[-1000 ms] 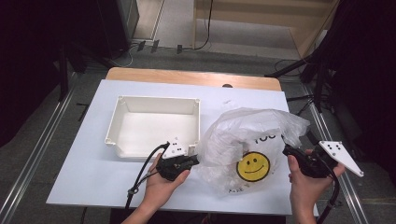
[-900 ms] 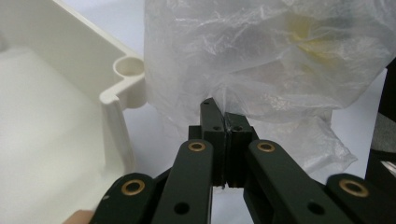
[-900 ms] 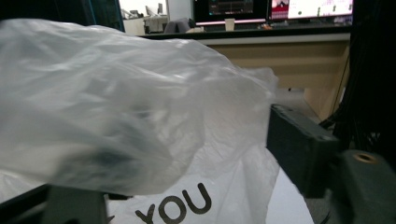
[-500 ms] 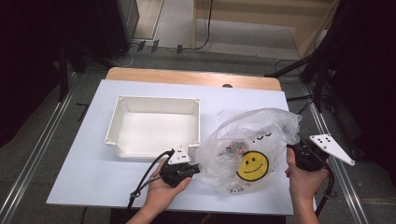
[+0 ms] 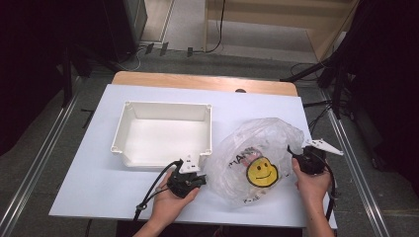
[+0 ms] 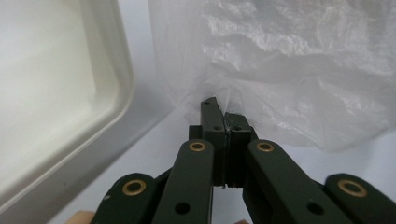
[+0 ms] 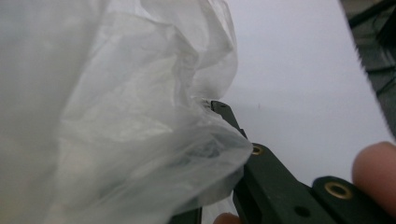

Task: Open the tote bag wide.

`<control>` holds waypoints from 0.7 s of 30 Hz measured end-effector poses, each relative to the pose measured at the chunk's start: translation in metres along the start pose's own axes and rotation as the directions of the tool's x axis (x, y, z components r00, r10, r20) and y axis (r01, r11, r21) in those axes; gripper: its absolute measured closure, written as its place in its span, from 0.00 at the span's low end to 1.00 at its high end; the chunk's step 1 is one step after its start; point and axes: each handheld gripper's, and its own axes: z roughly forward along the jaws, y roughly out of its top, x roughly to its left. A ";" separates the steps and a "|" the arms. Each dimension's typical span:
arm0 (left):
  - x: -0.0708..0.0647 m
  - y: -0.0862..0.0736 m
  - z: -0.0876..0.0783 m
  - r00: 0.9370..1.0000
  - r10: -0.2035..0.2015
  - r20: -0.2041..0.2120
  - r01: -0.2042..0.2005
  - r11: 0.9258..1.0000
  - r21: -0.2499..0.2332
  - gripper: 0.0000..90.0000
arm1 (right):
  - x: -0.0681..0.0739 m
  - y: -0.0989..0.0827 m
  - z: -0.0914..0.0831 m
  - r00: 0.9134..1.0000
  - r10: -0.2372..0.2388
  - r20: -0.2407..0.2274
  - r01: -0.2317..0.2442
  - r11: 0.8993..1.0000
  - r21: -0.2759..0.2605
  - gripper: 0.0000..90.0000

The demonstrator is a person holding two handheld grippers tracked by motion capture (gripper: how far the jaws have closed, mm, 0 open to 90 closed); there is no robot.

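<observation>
A clear plastic bag (image 5: 247, 148) printed with a yellow smiley face (image 5: 262, 172) lies crumpled on the white table, right of a white tray (image 5: 123, 131). My left gripper (image 5: 201, 178) is at the bag's left edge. In the left gripper view its jaws (image 6: 223, 113) are shut, with a fold of the bag's film (image 6: 299, 70) pinched at the tips. My right gripper (image 5: 295, 156) is at the bag's right edge. In the right gripper view the bag (image 7: 121, 116) drapes over the jaws and hides one of them, and film is caught at the tip of the right gripper (image 7: 211, 105).
The deep white tray has nothing in it and stands just beyond my left hand, its near corner (image 6: 116, 93) close to the left jaws. The table's front edge (image 5: 99, 213) runs close under both hands. Black cables trail from the grippers.
My right hand has come down and in towards the bag's right edge. The bag has sunk lower and grown narrower on the table. My left hand has dropped slightly.
</observation>
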 end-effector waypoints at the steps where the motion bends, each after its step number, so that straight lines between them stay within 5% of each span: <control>1: 0.000 0.000 0.001 1.000 -0.004 -0.004 0.004 1.000 0.014 1.00 | -0.001 -0.004 0.008 1.000 -0.013 0.006 0.012 0.998 0.067 1.00; 5: -0.001 0.000 0.001 1.000 0.011 -0.017 -0.010 1.000 0.017 1.00 | -0.001 -0.010 0.017 0.999 -0.030 0.026 0.026 0.991 0.129 1.00; 9: -0.003 -0.001 -0.001 0.999 0.037 -0.003 -0.037 0.999 0.001 0.95 | -0.005 -0.011 0.015 1.000 -0.010 0.014 0.008 0.992 0.124 1.00; 12: -0.007 0.000 -0.007 0.998 0.057 0.010 -0.057 0.997 -0.053 0.78 | -0.008 -0.010 0.005 0.999 0.025 -0.032 -0.023 0.998 0.056 0.73; 13: -0.007 0.000 -0.007 0.998 0.057 0.010 -0.057 0.997 -0.053 0.73 | -0.008 -0.010 0.005 0.999 0.025 -0.032 -0.023 0.998 0.056 0.73; 14: -0.010 0.002 -0.013 0.998 0.064 0.013 -0.062 0.992 -0.106 0.68 | -0.009 -0.008 -0.009 0.998 0.031 -0.055 -0.031 0.999 -0.014 0.58; 21: -0.019 0.010 -0.030 0.998 0.063 -0.012 -0.064 0.972 -0.226 0.50 | 0.004 0.003 -0.045 0.996 -0.023 -0.081 0.013 0.992 -0.128 0.38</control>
